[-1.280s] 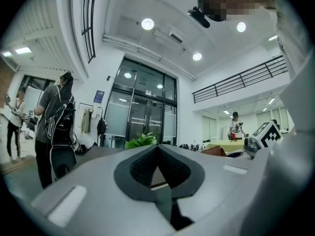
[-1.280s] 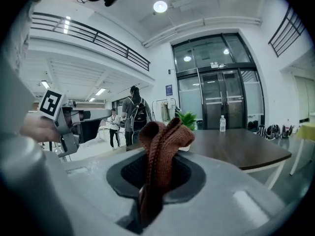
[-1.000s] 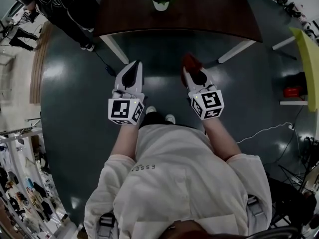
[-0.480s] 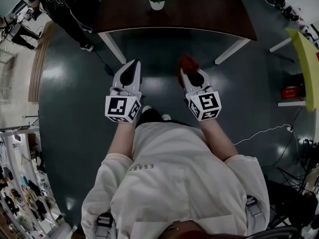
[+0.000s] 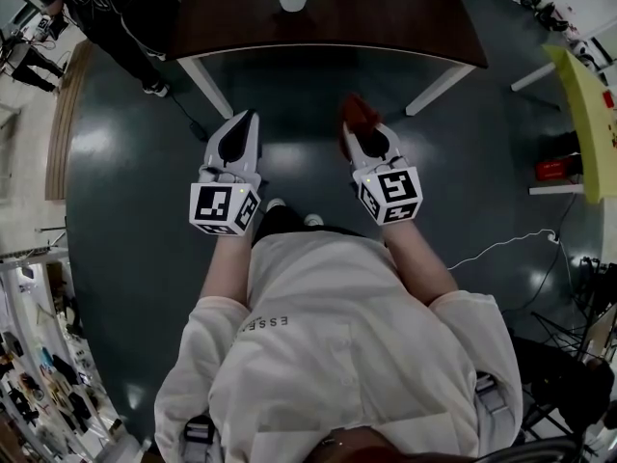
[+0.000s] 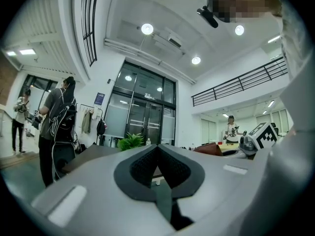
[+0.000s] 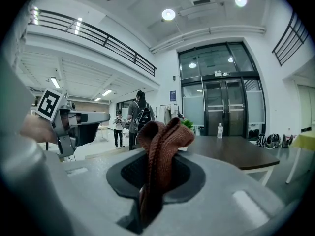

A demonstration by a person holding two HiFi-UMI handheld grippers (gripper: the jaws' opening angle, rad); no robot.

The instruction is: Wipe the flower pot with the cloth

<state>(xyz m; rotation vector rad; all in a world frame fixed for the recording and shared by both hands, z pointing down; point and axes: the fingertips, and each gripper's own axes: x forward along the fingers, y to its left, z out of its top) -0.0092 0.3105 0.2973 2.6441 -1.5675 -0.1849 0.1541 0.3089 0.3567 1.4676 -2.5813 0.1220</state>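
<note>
Both tools and the tabletop [image 5: 386, 17] sit a little higher in the head view than they did a second ago, but the gap between them looks about the same. So I think the person is not at the table yet, and no wiping has begun. The left tool [image 5: 245, 120] is held out in front with its two jaws pressed together and nothing between them. The right tool [image 5: 358, 131] is clamped on the cloth [image 5: 360, 112], a brown-red knitted one that sticks up out of the jaws in a soft fold. The flower pot [image 5: 292, 1] is small and white with a green plant in it. It stands on the far part of the tabletop, well apart from both tools, and the top edge of the head view cuts it off. The tabletop is dark brown wood on white legs, and a water bottle [image 7: 219, 130] stands on it too. The floor [image 5: 135, 239] is dark grey and shiny, with a white cable [image 5: 501, 244] lying on it to the right. The room is big and bright, with tall glass doors [image 7: 221, 102], round ceiling lights and a railing up high. A person in black [image 5: 106, 8] stands to the left of the table.
</note>
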